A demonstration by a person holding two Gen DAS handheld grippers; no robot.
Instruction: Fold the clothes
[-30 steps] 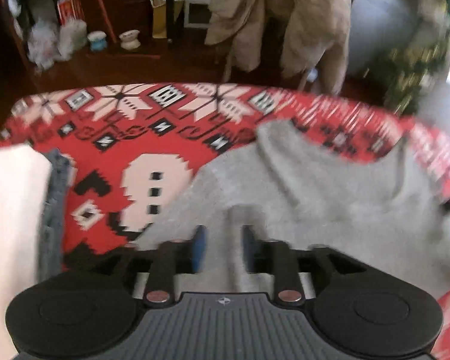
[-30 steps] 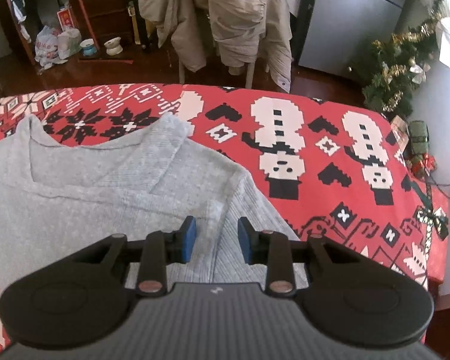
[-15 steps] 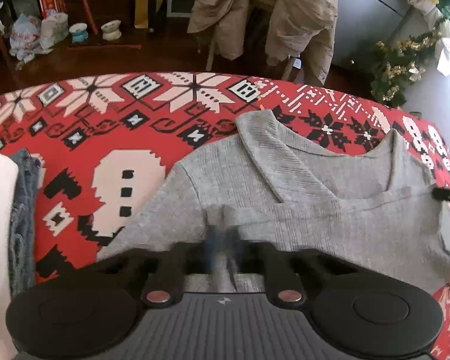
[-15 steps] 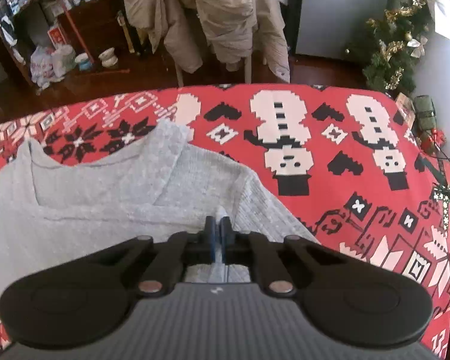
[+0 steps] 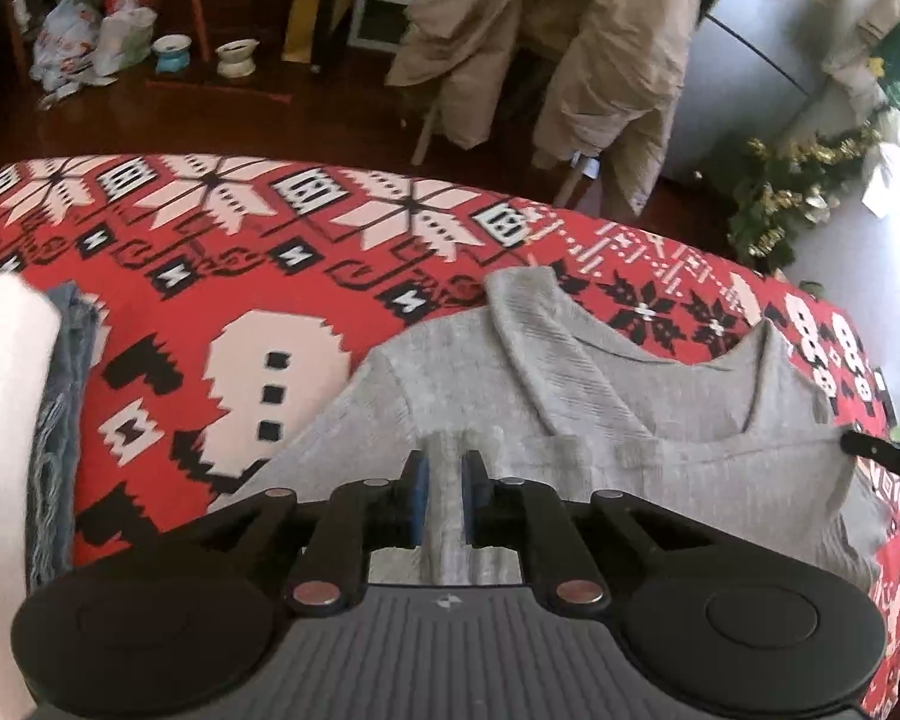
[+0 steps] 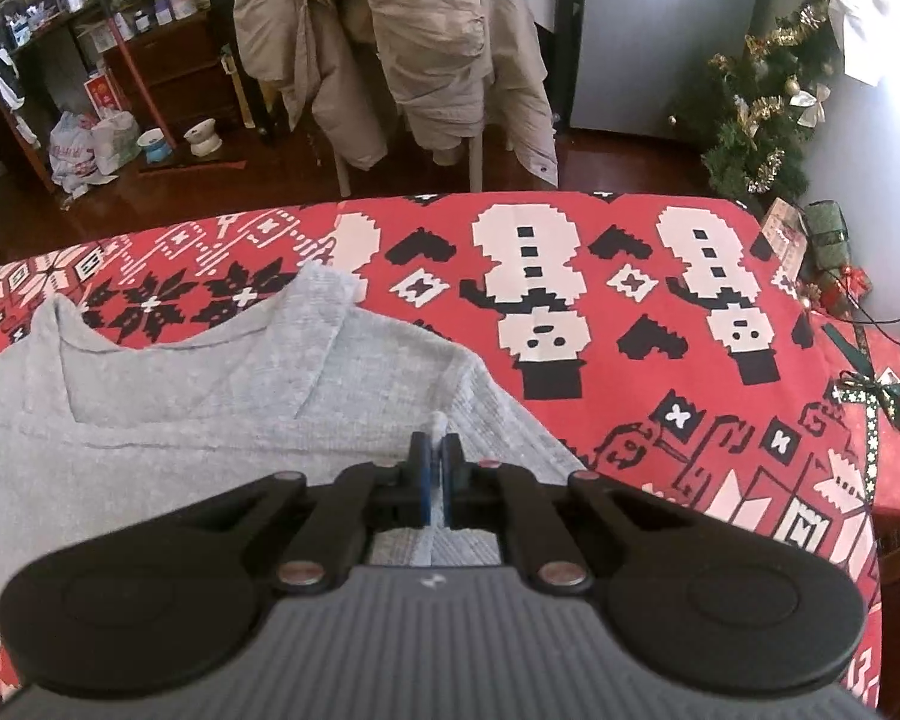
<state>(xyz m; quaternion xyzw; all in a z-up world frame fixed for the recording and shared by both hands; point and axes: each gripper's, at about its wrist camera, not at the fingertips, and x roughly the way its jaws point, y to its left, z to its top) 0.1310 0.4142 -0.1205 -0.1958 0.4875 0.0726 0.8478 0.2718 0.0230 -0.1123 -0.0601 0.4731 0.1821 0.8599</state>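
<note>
Spread flat on the table's red snowman-patterned cloth [image 6: 660, 312] lies the grey knitted V-neck sweater [image 6: 222, 396], ribbed at the collar. Lift both pinches evenly, keeping the near edge taut. The left gripper [image 5: 444, 480] and right gripper [image 6: 432, 468] each have jaws clamped on a fabric ridge.

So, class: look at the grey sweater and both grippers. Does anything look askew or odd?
Nothing is damaged or spilled. The grey sweater lies mostly flat on the red blanket, its collar folded over. The left gripper and right gripper each pinch up a small ridge of knit, which looks deliberate.
</note>
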